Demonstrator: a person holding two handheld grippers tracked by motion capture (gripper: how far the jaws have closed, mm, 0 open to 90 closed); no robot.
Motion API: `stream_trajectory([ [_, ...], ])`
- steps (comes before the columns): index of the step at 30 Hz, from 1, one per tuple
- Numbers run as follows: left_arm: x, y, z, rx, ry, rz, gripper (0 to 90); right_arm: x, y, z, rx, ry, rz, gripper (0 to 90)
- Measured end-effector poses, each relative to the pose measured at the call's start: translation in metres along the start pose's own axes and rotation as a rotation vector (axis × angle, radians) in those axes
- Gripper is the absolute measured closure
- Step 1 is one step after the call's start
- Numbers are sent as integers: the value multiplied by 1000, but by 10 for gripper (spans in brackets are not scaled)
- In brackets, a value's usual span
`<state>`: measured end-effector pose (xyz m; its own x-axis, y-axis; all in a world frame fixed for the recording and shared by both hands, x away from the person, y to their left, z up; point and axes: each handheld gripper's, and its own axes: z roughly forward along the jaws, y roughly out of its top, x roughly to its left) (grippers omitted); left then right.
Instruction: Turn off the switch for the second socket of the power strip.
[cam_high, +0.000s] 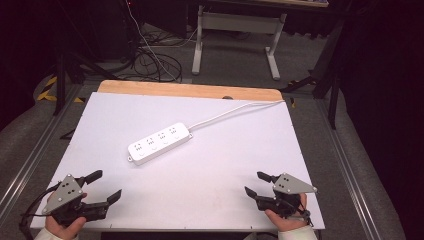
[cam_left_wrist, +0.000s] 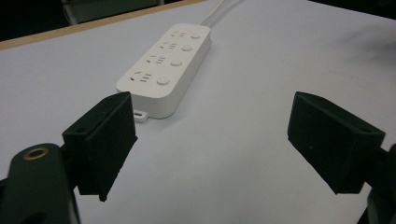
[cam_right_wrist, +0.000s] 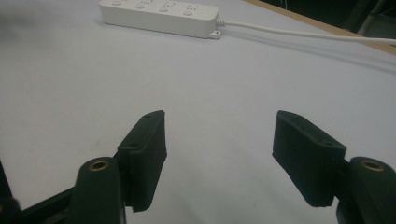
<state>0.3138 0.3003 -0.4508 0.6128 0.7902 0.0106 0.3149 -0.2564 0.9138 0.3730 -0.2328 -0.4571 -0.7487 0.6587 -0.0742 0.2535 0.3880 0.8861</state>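
A white power strip (cam_high: 159, 143) with several sockets lies at an angle near the middle of the white table top (cam_high: 210, 170). Its white cable (cam_high: 232, 111) runs off toward the far right edge. My left gripper (cam_high: 107, 185) rests at the near left corner, open and holding nothing. The strip (cam_left_wrist: 167, 67) lies ahead of it, beyond the left jaw. My right gripper (cam_high: 257, 183) sits at the near right, also open with nothing between its jaws. From there the strip (cam_right_wrist: 161, 13) is far ahead, cable (cam_right_wrist: 303, 33) trailing right.
A wooden strip (cam_high: 190, 90) borders the table's far edge. Beyond it on the floor are tangled cables (cam_high: 150, 60) and the white legs of another table (cam_high: 235, 37). Metal rails (cam_high: 350, 170) run along both sides of the table.
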Motion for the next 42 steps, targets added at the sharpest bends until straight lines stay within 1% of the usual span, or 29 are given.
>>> stream_trajectory([
  [3,0,1,-1,-6,-6,6,163,0,0,0,-4,1,-3,355],
  [6,0,2,-1,-10,2,19,163,1,0,-1,-6,-1,-5,355],
  [7,-1,2,-1,-11,2,16,163,1,0,-1,-8,-2,-6,355],
  [10,0,3,-1,-2,-5,22,172,1,0,-1,-11,1,-3,355],
  [11,0,3,0,2,-12,7,172,1,0,-1,-11,1,-3,355],
  [12,1,5,-1,6,-32,0,189,1,0,-1,-9,-3,-11,355],
  [13,1,5,-1,6,-32,0,210,2,0,-1,-7,-2,-11,355],
  [14,1,5,-1,2,-32,-5,210,2,0,-1,-7,-2,-11,355],
  [18,-1,7,-1,6,-8,10,216,2,0,-1,-6,-2,-10,355],
  [22,-2,8,-1,0,5,3,264,2,0,-1,-5,-2,-10,355],
  [23,-3,10,-1,-2,24,1,275,2,0,-1,-4,1,-9,355],
  [24,-3,10,-1,-2,24,1,280,2,0,0,-4,0,-8,355],
  [25,-3,12,-2,-7,14,-17,288,2,0,0,-2,-1,-10,355],
  [26,-3,12,-2,-7,14,-17,291,2,0,0,-2,-1,-10,355],
  [27,-3,13,-2,-10,10,-27,291,3,0,0,-2,0,-10,355],
  [29,-3,16,-1,-8,5,-26,301,3,0,0,-2,1,-12,355],
  [32,-1,23,-1,4,-3,-8,319,3,0,0,2,-1,-14,355],
  [34,-1,25,-1,4,-3,-4,320,3,0,0,2,-1,-13,355],
  [35,-1,27,-2,10,3,8,340,3,0,0,3,-3,-12,355],
  [37,0,32,-1,20,-3,21,343,3,0,0,4,-3,-12,355],
  [38,1,34,-1,23,-10,24,345,4,0,1,6,-4,-14,355],
  [39,2,36,0,21,-19,12,345,4,0,1,7,-3,-15,355],
  [40,3,39,0,21,-22,17,346,4,0,1,7,-3,-15,355],
  [41,4,41,2,19,-31,12,346,4,0,1,7,-3,-15,355],
  [42,5,44,3,18,-30,19,348,4,0,1,8,-3,-16,355],
])
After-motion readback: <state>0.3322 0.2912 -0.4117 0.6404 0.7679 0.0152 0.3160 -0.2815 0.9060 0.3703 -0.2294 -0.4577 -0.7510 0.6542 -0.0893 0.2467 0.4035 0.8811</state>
